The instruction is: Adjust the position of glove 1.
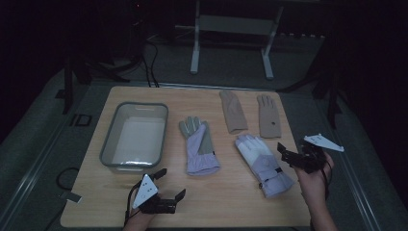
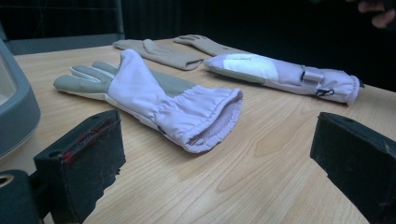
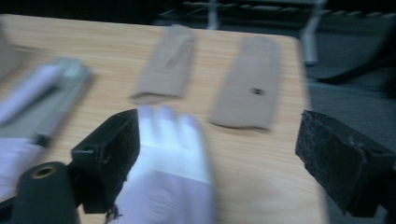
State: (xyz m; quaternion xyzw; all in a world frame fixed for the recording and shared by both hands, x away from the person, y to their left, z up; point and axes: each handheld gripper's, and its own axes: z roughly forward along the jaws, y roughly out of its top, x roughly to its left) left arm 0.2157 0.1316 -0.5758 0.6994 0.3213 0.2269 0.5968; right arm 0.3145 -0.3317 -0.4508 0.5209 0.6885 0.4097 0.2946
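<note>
Gloves lay spread across the wooden desk (image 1: 96, 202) — two lilac ones in the middle and two beige ones at the far edge. The left lilac glove (image 1: 199, 147) rested palm-side with grey fingers pointing away from the person, its gathered cuff toward the near edge; in the left gripper view the same glove (image 2: 154, 100) lay just ahead of the jaws, its cuff mouth facing the camera. The right lilac glove (image 1: 263, 164) lay slanted, white-backed fingers toward the far side and cuff toward the near right corner.

The left claw (image 1: 166, 185) sat low over the near edge of the desk, its jaws wide apart and holding nothing, a short way in front of the left glove's cuff. The right claw (image 1: 285, 153) hovered just beside the right lilac glove at its right, also spread open and empty; in the right gripper view — blurred — the pale fingers of that glove (image 3: 170, 154) showed between the jaws, nearer the left one.

A grey plastic tub (image 1: 108, 147) stood at the left of the desk, beside the left glove. The two beige gloves (image 1: 233, 111) (image 1: 269, 115) lay side by side beyond the lilac pair, well apart from both claws.
</note>
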